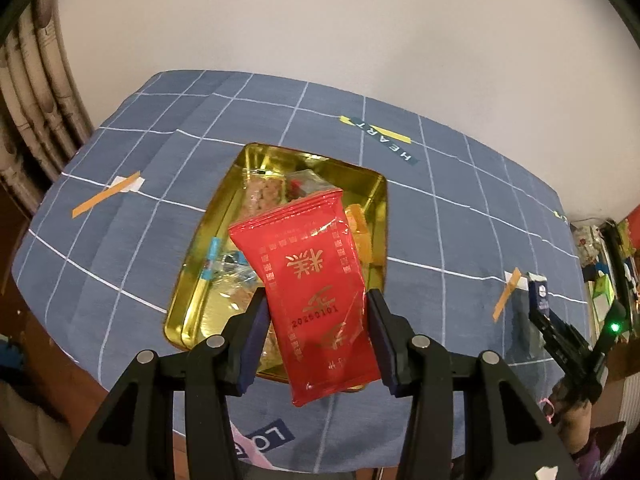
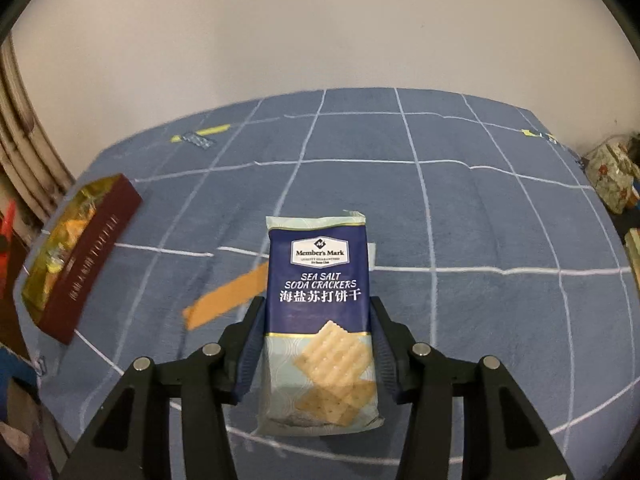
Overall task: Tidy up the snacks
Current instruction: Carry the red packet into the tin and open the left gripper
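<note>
My left gripper [image 1: 316,304] is shut on a red snack packet [image 1: 312,288] with gold characters and holds it above the gold tin [image 1: 192,280]. The tin holds several wrapped snacks. My right gripper [image 2: 318,308] is shut on a blue Member's Mark soda cracker pack [image 2: 320,312], held above the blue checked tablecloth [image 2: 480,216]. The tin shows at the left of the right wrist view [image 2: 96,248], dark red outside. The right gripper with its cracker pack shows at the right edge of the left wrist view [image 1: 540,300].
Orange tape strips lie on the cloth [image 1: 104,196], [image 1: 506,294], [image 2: 228,300]. A white wall [image 1: 320,20] stands behind the table. Clutter sits beyond the table's right edge [image 2: 612,176]. A radiator-like column [image 1: 36,92] stands at far left.
</note>
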The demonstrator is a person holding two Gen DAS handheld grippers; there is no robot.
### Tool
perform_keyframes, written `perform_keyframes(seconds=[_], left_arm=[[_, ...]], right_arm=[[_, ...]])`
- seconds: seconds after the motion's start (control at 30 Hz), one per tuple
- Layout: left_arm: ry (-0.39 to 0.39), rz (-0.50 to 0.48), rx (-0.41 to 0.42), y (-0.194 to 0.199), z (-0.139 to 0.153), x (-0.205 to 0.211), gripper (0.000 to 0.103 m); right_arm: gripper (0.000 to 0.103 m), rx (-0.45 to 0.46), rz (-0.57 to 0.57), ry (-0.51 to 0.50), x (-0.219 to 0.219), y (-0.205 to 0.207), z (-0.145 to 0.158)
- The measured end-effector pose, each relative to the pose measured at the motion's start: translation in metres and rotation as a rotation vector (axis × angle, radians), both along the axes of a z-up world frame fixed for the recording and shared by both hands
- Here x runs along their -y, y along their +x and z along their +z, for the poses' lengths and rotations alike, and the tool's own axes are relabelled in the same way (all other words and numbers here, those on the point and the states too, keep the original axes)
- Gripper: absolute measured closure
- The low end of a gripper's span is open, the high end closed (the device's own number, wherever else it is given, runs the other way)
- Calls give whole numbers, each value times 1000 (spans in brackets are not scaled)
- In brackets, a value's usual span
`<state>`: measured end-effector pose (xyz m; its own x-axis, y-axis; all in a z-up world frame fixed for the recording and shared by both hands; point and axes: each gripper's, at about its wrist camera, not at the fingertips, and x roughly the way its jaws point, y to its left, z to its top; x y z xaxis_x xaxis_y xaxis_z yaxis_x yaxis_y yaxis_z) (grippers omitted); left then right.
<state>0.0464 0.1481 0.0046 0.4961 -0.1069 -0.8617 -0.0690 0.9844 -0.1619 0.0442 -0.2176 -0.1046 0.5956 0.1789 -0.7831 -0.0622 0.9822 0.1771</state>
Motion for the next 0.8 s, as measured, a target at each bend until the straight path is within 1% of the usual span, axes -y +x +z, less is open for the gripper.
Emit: perform_keyframes(seconds=[0.1,0.37,0.8], left_arm=[[1,-7,-1,0,-5,-3,59],[20,-52,-28,7,-22,6,59],[99,-85,-39,26,-42,15,59]], right_arm=[[53,0,-12,9,-4,-6,-2],[53,-9,-7,15,-6,-8,-3],[53,-30,-18,45,-3,-8,-9]])
